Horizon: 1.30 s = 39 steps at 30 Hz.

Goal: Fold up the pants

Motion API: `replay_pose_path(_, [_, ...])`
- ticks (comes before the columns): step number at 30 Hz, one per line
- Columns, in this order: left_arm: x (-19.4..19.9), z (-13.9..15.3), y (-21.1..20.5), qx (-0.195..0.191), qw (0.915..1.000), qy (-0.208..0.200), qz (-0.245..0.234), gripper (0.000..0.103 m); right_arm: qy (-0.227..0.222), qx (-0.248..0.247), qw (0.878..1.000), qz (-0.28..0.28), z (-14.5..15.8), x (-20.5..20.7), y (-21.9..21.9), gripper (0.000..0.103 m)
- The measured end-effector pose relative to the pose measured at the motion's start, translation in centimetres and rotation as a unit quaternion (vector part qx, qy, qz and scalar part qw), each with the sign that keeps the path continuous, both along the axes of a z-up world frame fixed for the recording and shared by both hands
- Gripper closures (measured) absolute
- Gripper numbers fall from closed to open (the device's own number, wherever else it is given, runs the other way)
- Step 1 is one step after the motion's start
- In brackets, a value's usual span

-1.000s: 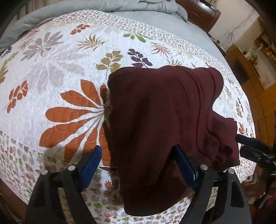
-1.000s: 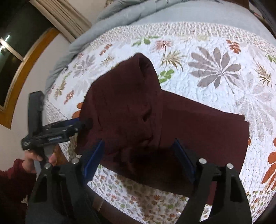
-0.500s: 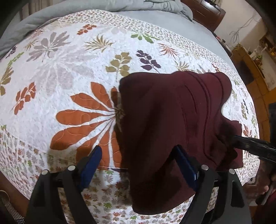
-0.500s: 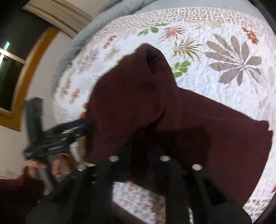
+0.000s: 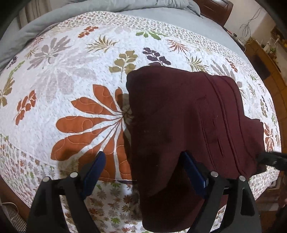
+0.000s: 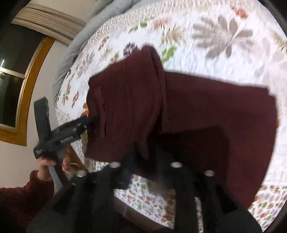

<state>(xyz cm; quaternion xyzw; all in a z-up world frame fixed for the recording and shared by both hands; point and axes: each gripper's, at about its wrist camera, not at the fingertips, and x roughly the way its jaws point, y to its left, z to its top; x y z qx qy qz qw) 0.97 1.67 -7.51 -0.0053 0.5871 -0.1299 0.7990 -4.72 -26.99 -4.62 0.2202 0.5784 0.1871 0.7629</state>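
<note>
Dark maroon pants [image 5: 188,121] lie partly folded on the floral quilt [image 5: 71,75] near the bed's front edge, one end hanging over it. My left gripper [image 5: 143,172] is open; its right blue pad [image 5: 193,172] touches the cloth and its left pad [image 5: 93,170] is over the quilt. In the right wrist view my right gripper [image 6: 145,161] is shut on a raised fold of the pants [image 6: 129,107]. The left gripper's body [image 6: 61,136] shows there, its tip at the cloth's left edge. The right gripper's tip [image 5: 270,159] enters the left view at the pants' right edge.
A grey duvet [image 5: 89,10] lies across the far side of the bed. Wooden furniture [image 5: 269,59] and floor lie to the right. A window with a wooden frame [image 6: 19,86] and white wall stand left of the bed. My hand and sleeve [image 6: 43,172] hold the left gripper.
My right gripper has closed from open onto the pants and lifted a fold of them. The left gripper stayed open and drifted slightly left, so the pants sit further right in its view.
</note>
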Motion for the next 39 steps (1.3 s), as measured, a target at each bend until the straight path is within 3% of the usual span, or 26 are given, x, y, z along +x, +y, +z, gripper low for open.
replay_pose_path(1, [0.0, 0.2, 0.2, -0.002, 1.0, 0.003, 0.001, 0.015, -0.007, -0.004, 1.0, 0.001, 0.4, 0.0, 0.0, 0.031])
replay_pose_path(5, [0.0, 0.7, 0.6, -0.01, 0.9998, 0.013, 0.006, 0.016, -0.006, 0.022, 1.0, 0.014, 0.1, 0.9, -0.2, 0.016])
replay_pose_path(10, [-0.5, 0.3, 1.1, -0.021, 0.9993, 0.03, 0.003, 0.016, 0.047, 0.072, 0.996, 0.018, -4.5, 2.5, -0.3, 0.014])
replay_pose_path(15, [-0.4, 0.1, 2.0, -0.033, 0.9985, 0.041, 0.013, 0.016, 0.042, 0.157, 0.986, 0.037, -5.9, 3.5, 1.1, 0.013])
replay_pose_path(17, [-0.3, 0.1, 2.2, -0.033, 0.9984, 0.042, 0.016, 0.016, 0.043, 0.148, 0.987, 0.039, -6.1, 4.1, 1.9, 0.031])
replay_pose_path(18, [-0.2, 0.1, 2.2, -0.03, 0.9986, 0.041, 0.017, 0.016, 0.048, 0.158, 0.986, 0.034, -6.2, 4.3, 1.7, 0.055])
replay_pose_path(19, [-0.2, 0.2, 2.3, -0.028, 0.9987, 0.04, 0.018, 0.016, 0.056, 0.182, 0.981, 0.024, -6.4, 4.5, 1.3, 0.072])
replay_pose_path(20, [-0.2, 0.4, 2.4, -0.027, 0.9987, 0.038, 0.019, 0.016, 0.06, 0.211, 0.976, 0.009, -6.4, 4.6, 0.5, 0.076])
replay_pose_path(26, [0.0, 1.9, 1.6, -0.038, 0.999, 0.022, 0.011, 0.016, -0.003, 0.198, 0.98, -0.011, -1.2, 2.1, -2.3, 0.08])
replay_pose_path(33, [-0.1, 3.5, -2.3, -0.036, 0.9991, -0.006, -0.024, 0.016, -0.054, 0.145, 0.986, -0.054, 4.2, -1.5, -7.8, 0.08])
replay_pose_path(36, [-0.2, 3.6, -4.2, -0.037, 0.9986, -0.01, -0.037, 0.016, -0.05, 0.117, 0.989, -0.074, 4.0, -2.7, -9.7, 0.08])
replay_pose_path(39, [-0.4, 3.1, -6.3, -0.017, 0.9982, -0.015, -0.055, 0.016, -0.015, 0.092, 0.991, -0.092, 1.7, -3.4, -10.9, 0.08])
